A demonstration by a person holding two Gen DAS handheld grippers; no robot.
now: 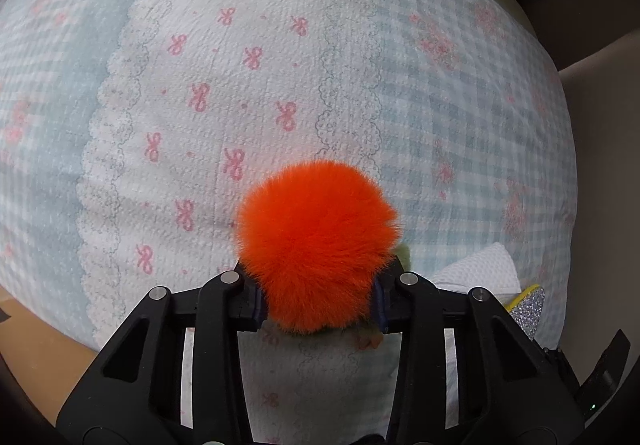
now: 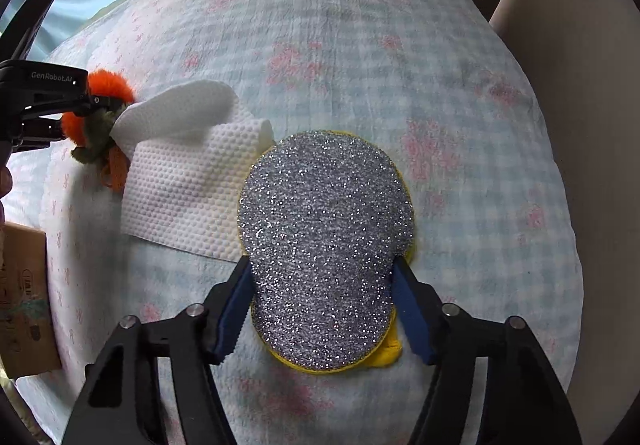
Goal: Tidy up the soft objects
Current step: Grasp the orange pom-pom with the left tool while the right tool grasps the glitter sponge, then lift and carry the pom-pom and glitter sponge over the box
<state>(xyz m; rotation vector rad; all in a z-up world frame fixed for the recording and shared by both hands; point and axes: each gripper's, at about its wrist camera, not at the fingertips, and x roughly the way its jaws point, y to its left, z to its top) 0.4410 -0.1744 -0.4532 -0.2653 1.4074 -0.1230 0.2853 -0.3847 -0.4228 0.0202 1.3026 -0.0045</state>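
Observation:
A fluffy orange pom-pom [image 1: 316,241] with green and orange trim beneath it fills the space between the fingers of my left gripper [image 1: 318,279], whose pads press into its sides. In the right wrist view the same pom-pom [image 2: 110,87] shows at far left with the left gripper [image 2: 60,105] on it. A round silver glitter sponge [image 2: 324,245] with a yellow underside lies on the checked cover [image 2: 460,105]. My right gripper [image 2: 322,271] points steeply down over it. Its blue pads [image 2: 234,305] squeeze the sponge's near half, which looks pinched narrower there.
A folded white dimpled cloth [image 2: 184,181] lies between the pom-pom and the sponge, touching both. A cardboard box [image 2: 24,301] sits at the left edge. Beige upholstery [image 2: 580,85] borders the cover on the right. The bow-printed cover [image 1: 240,85] stretches away ahead of the left gripper.

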